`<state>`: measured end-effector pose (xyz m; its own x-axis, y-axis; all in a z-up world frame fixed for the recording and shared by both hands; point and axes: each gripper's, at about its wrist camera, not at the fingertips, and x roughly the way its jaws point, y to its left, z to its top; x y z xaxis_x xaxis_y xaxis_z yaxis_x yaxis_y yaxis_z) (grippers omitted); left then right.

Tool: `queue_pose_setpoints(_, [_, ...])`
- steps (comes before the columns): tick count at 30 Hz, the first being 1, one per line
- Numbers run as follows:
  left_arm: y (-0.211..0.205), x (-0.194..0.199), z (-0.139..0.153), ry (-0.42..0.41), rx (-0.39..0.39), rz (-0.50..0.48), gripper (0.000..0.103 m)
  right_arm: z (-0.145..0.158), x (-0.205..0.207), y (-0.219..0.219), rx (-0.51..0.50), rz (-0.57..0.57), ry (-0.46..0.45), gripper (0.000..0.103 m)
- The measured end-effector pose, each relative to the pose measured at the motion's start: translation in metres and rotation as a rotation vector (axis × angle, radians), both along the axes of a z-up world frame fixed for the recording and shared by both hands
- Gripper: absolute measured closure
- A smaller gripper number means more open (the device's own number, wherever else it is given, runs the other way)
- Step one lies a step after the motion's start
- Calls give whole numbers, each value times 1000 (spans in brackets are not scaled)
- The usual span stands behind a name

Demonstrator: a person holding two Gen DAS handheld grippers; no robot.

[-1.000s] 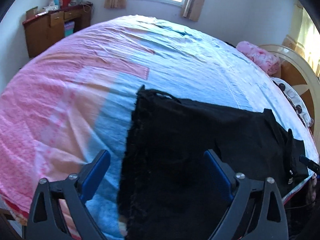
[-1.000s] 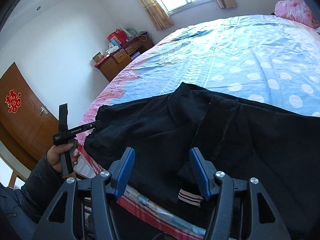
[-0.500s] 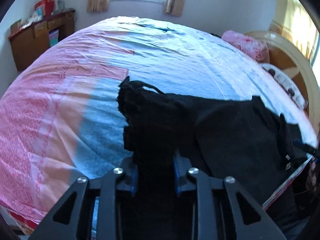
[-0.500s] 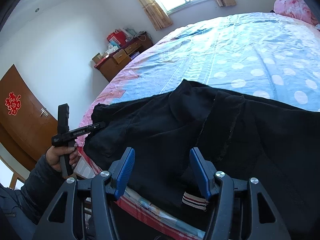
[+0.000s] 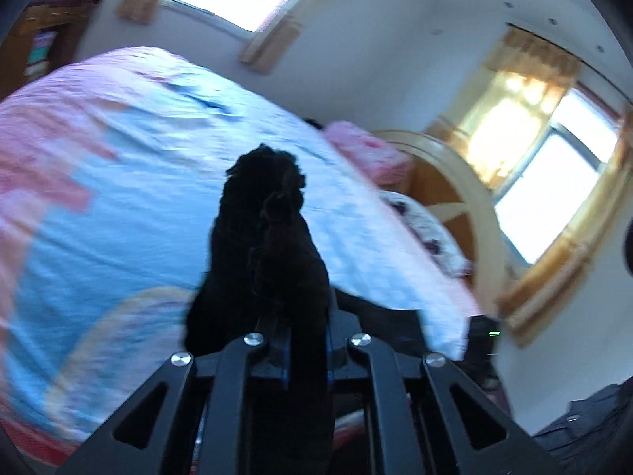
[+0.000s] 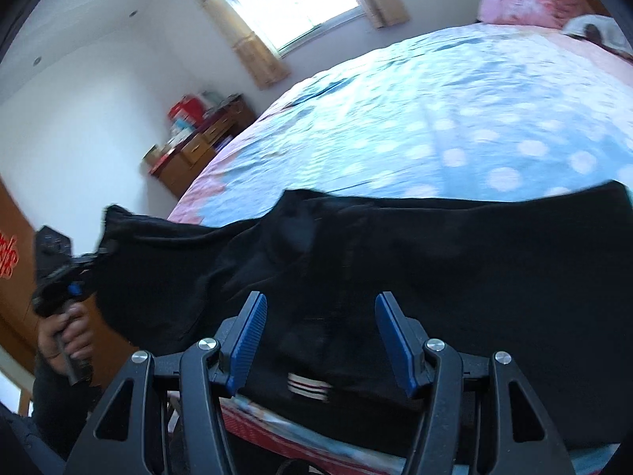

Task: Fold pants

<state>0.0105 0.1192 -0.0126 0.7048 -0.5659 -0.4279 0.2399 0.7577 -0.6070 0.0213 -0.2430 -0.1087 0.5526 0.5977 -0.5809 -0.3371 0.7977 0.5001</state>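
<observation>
Black pants (image 6: 435,261) lie spread across the near edge of the bed (image 6: 395,118). My left gripper (image 5: 306,340) has its jaws closing on a bunch of the pants' fabric (image 5: 265,229), which stands up in front of the lens, lifted off the bed (image 5: 118,237). In the right wrist view that left gripper (image 6: 75,273) is at the far left, held by a hand (image 6: 67,332), with the pants' end raised. My right gripper (image 6: 318,332) is open just above the pants near a striped label (image 6: 308,386), pads apart and not pressing on the cloth.
A wooden desk (image 6: 198,150) with boxes stands by the far wall under a window. A pink pillow (image 5: 364,150) and a curved wooden headboard (image 5: 467,182) are at the bed's head. The blue and pink sheet beyond the pants is bare.
The left gripper went from wide open over the pants' end to pinching it, then rose and tilted up, lifting the fabric. The right gripper shifted sideways a little and stayed open.
</observation>
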Motion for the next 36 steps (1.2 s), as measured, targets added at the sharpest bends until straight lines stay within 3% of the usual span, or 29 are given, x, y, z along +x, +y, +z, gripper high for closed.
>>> queue_pose_setpoints(6, [-98, 36, 23, -38, 18, -193, 91, 12, -12, -49, 2, -153, -20, 44])
queue_pose_setpoints(17, [-250, 93, -3, 54, 92, -445, 91, 22, -31, -143, 24, -438, -45, 44])
queue_pose_setpoints(25, [-321, 106, -36, 86, 200, -495, 91, 5, -32, -181, 50, -532, -11, 44])
queue_pose_setpoints(29, [-351, 114, -59, 110, 227, -523, 85, -1, -34, -190, 46, -570, 5, 44])
queue_pose_setpoints(32, [-365, 115, -70, 156, 159, -595, 87, -3, -35, -195, 43, -593, 7, 44])
queue_pose_setpoints(34, [-366, 106, -64, 135, 191, -583, 87, -4, -35, -197, 48, -601, 8, 44])
queue_pose_setpoints(35, [-364, 101, -59, 109, 196, -592, 85, -4, -36, -198, 56, -596, 6, 44])
queue_pose_setpoints(36, [-356, 94, -51, 69, 212, -585, 73, -2, -35, -197, 70, -572, 1, 44])
